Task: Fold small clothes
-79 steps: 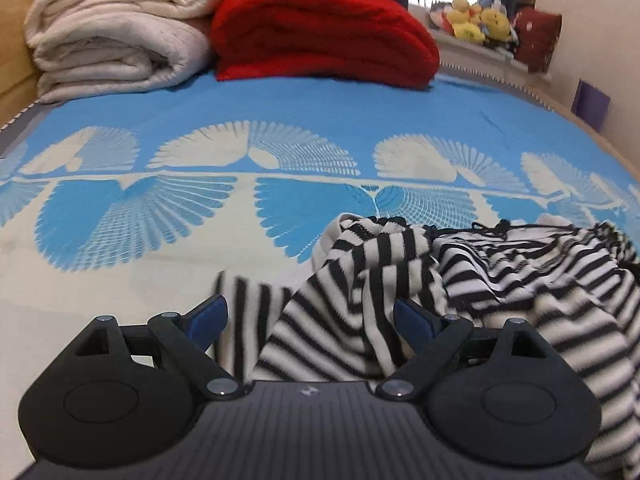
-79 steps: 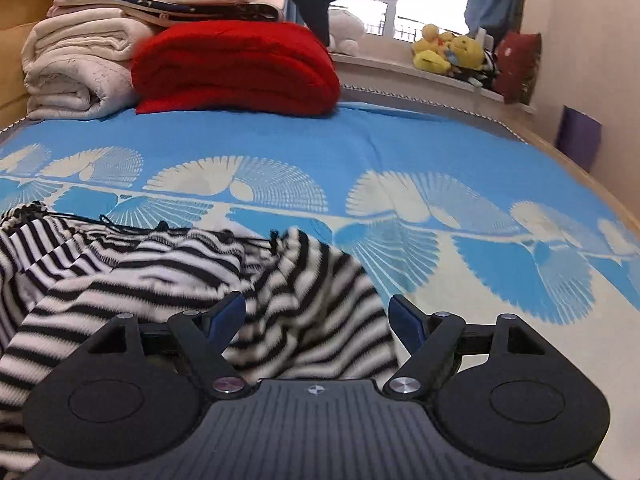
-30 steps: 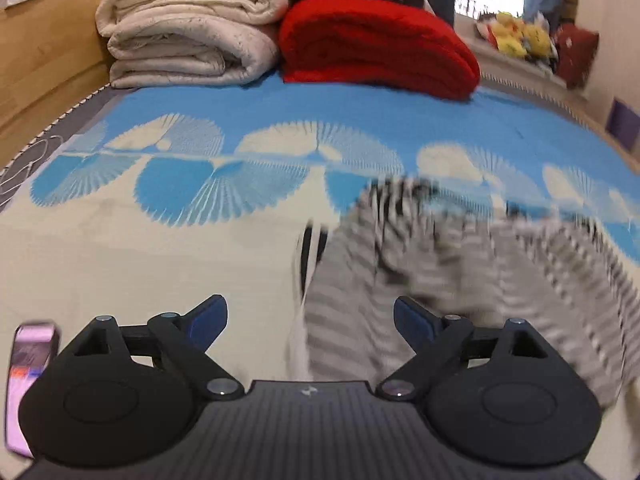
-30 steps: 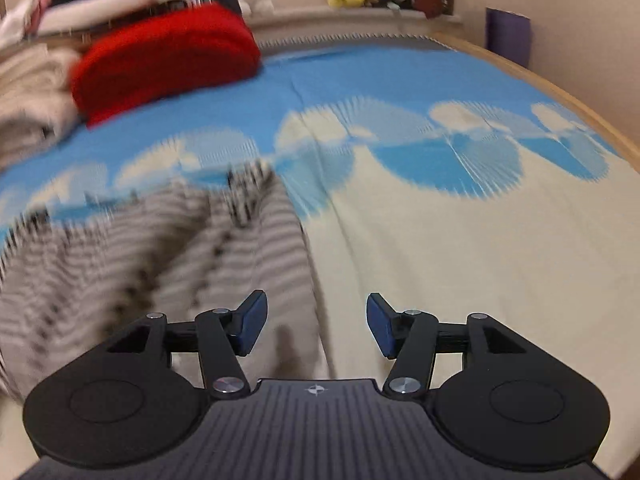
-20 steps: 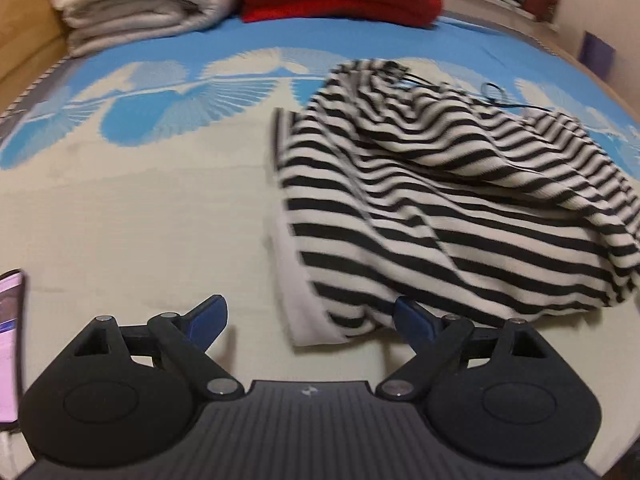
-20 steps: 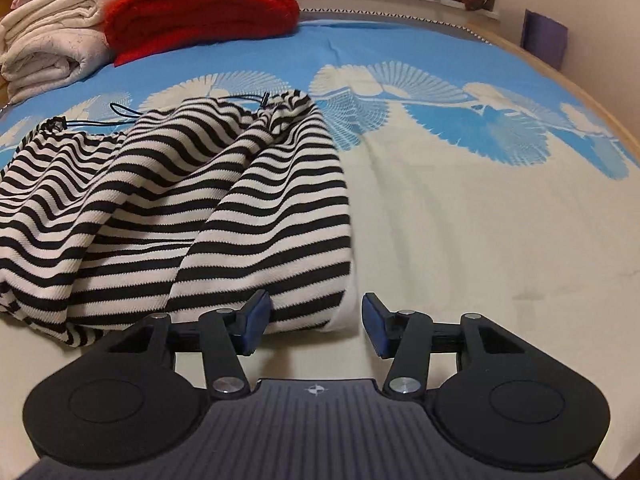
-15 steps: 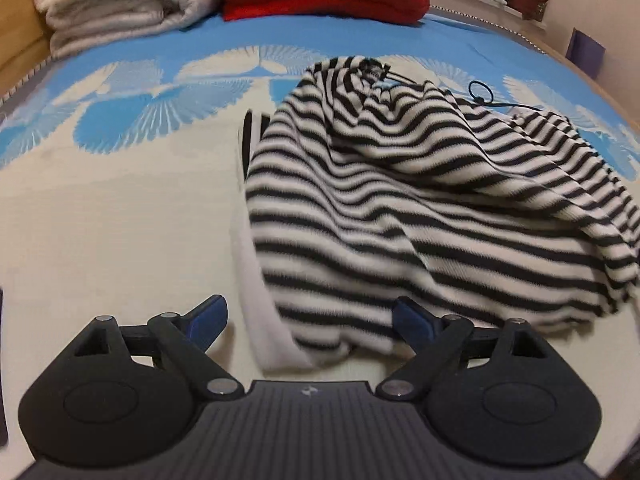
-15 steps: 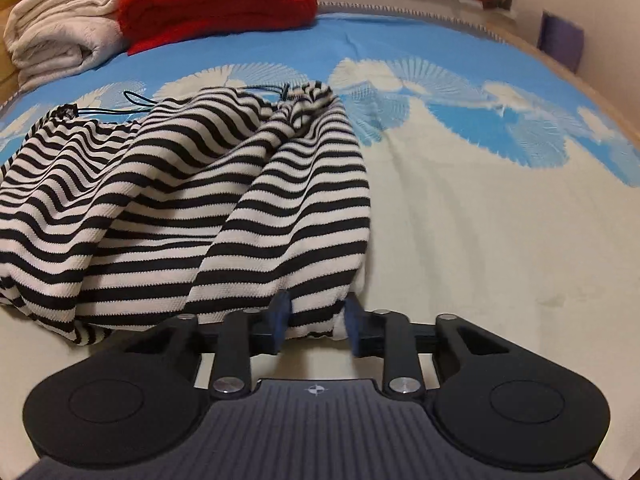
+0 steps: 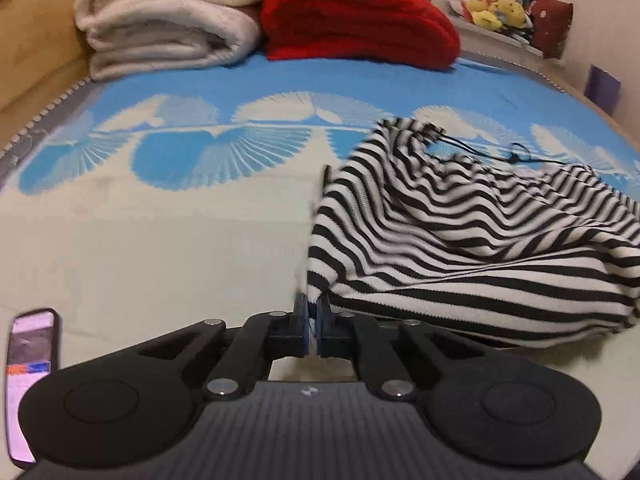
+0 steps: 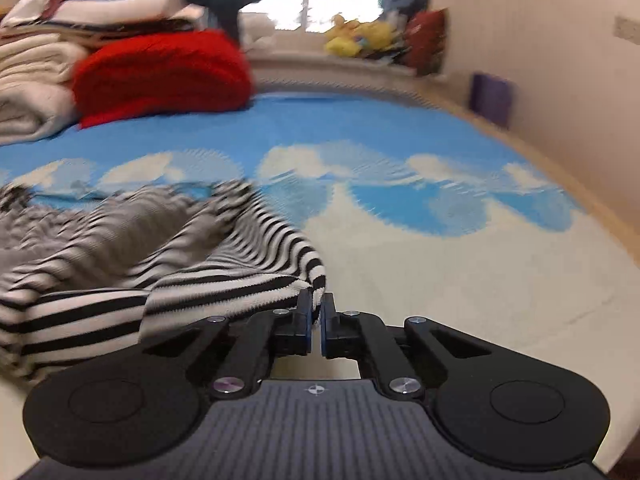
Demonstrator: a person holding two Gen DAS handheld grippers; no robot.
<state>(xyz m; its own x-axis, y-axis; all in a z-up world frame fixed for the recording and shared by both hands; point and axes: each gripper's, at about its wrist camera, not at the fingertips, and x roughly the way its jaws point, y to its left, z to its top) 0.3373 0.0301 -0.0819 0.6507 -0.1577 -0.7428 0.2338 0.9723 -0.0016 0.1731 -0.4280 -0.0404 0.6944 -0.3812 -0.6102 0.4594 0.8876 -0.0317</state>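
Right wrist view: striped garment (image 10: 120, 240) motion-blurred.

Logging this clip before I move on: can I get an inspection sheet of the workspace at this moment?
Surface: blue and cream patterned bed cover.
Job's things: black-and-white striped garment, rumpled, unfolded.
Clutter: phone at near left edge.
Grippers: left gripper and right gripper each shut on a near corner of the garment.
Cables: thin black drawstring on garment.
Surroundings: folded white blankets, red blanket, plush toys by window.
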